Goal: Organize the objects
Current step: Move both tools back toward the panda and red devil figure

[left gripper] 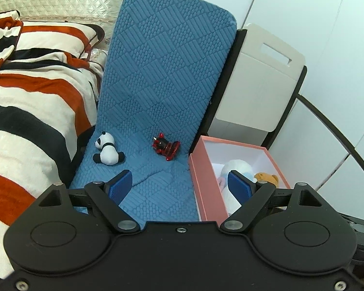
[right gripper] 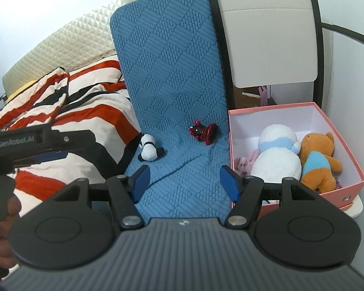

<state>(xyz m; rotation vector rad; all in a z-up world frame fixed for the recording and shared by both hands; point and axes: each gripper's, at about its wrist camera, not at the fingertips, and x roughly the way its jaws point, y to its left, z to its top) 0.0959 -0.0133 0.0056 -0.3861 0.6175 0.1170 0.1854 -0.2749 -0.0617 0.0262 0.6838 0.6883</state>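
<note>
Both tools, left tool (left gripper: 179, 186) and right tool (right gripper: 184, 181), hovered agape, empty, over blue cushion (right gripper: 182, 174); pink toy (right gripper: 245, 162) half-hidden behind snowman plush (right gripper: 276, 155) in pink box (right gripper: 337, 131).

Left gripper (left gripper: 182, 189) jaws wide apart, right gripper (right gripper: 183, 181) jaws apart, both empty, angled downward

A panda (right gripper: 149, 150) and a figurine (right gripper: 203, 131) lie apart on the cushion (right gripper: 172, 72). The blanket (right gripper: 68, 111) lies left of it. Right of it, a box (right gripper: 337, 131) holds a snowman (right gripper: 276, 155) and bear (right gripper: 318, 160).
</note>
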